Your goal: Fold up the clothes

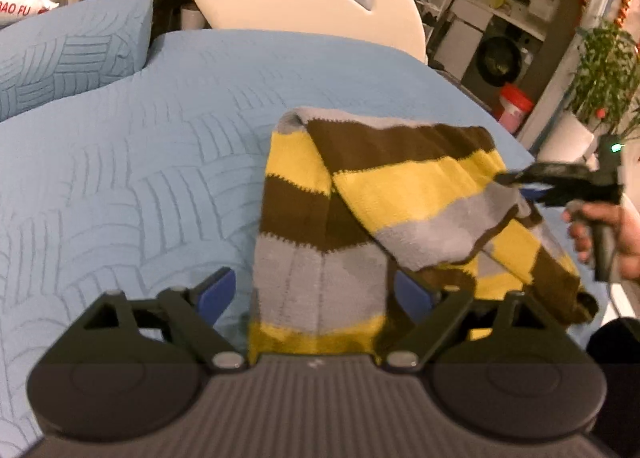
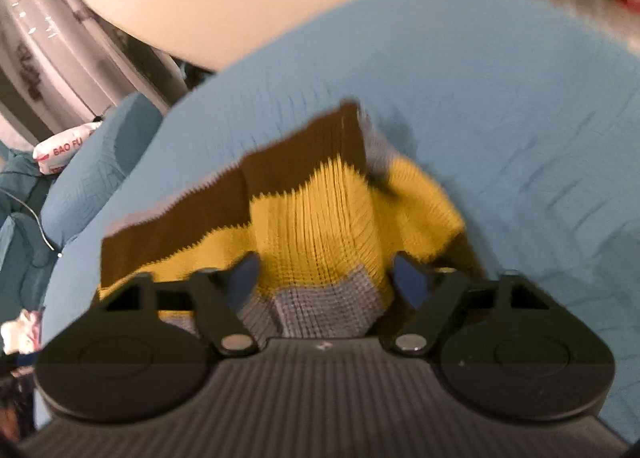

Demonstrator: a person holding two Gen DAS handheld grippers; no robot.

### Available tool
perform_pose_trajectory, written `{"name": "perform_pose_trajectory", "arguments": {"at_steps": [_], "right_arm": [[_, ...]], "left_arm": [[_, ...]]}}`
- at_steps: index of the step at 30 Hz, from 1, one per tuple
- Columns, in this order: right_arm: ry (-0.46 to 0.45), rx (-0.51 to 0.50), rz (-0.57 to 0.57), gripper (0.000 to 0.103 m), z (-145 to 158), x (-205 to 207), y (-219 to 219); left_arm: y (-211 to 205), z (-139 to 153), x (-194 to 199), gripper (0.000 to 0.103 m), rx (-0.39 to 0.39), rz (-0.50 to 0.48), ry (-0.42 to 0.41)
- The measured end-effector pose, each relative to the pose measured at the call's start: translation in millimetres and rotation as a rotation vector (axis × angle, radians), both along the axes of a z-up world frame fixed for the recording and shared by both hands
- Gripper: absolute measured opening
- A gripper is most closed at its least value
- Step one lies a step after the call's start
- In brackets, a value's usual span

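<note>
**Folding the sweater: carry the flap across**

My left hand-held gripper (image 1: 312,294) stands apart, straddling the sweater (image 1: 320,226) hem without pinching. My right hand-held gripper (image 1: 516,180) is clamped on the sweater's flap. The sweater lies on the blue bed (image 1: 140,146). Lay the flap flat, edges aligned, then release.

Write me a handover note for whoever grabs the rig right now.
Left gripper: open, fingers either side of the striped knit's grey end, not pressing it.
Right gripper: fingers straddle bunched fabric at the knit's right edge. The wrist view is blurred, so a clamp isn't confirmed.
Knit lies on the blue bed cover, with one layer drawn diagonally over the rest towards the right.
Done: first fold partly made.
Left: check the right grip, lay the layer flat, square the edges, finish folding.
</note>
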State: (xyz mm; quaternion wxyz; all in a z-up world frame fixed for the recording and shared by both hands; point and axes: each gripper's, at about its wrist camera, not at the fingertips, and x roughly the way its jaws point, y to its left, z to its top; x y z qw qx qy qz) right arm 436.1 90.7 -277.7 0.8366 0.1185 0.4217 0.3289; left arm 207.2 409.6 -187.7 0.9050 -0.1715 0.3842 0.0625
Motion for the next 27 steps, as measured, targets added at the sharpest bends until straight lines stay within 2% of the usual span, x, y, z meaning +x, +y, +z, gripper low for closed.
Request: {"name": "perform_pose_trajectory", "arguments": {"at_steps": [2,4,6,8,10,11,12,13,14,15,20,22,25,27], "right_arm": [[-0.026,-0.016,0.014,0.014,4,-8,2],[-0.045,0.057,-0.003,0.014,22,-27,-12],[-0.049,0.131,-0.071,0.014,38,-51,-34],[-0.040,0.179,-0.132,0.014,47,-70,-54],[-0.017,0.119,-0.138,0.014,39,-75,-55],[-0.004,0.087,-0.136,0.014,34,-76,-54],[0.017,0.051,-0.120,0.014,25,-73,-52],[0.042,0.025,-0.105,0.015,16,-70,-49],[0.071,0.026,-0.097,0.015,9,-67,-49],[0.078,0.035,-0.096,0.016,7,-65,-51],[0.063,0.085,-0.075,0.017,12,-62,-51],[0.044,0.088,-0.077,0.017,18,-66,-53],[-0.018,0.149,-0.091,0.016,36,-75,-61],[-0.048,0.161,-0.093,0.016,44,-82,-64]], "left_arm": [[-2,5,8,0.090,-0.060,0.001,-0.020],[-5,7,23,0.091,-0.127,0.008,-0.044],[-7,6,41,0.091,-0.178,0.025,-0.057],[-12,-4,69,0.093,-0.218,0.056,-0.038],[-15,-19,91,0.093,-0.263,0.098,0.020],[-15,-29,99,0.086,-0.322,0.118,0.050],[-13,-38,103,0.063,-0.386,0.127,0.063],[-10,-48,105,0.047,-0.490,0.135,0.055],[-8,-54,105,0.017,-0.567,0.140,0.043],[-7,-56,105,0.011,-0.578,0.140,0.042],[-3,-47,97,0.009,-0.472,0.113,0.047],[4,-36,90,0.009,-0.430,0.130,0.030],[19,-13,75,0.009,-0.364,0.159,0.002],[25,-8,72,0.011,-0.353,0.187,0.029]]}}
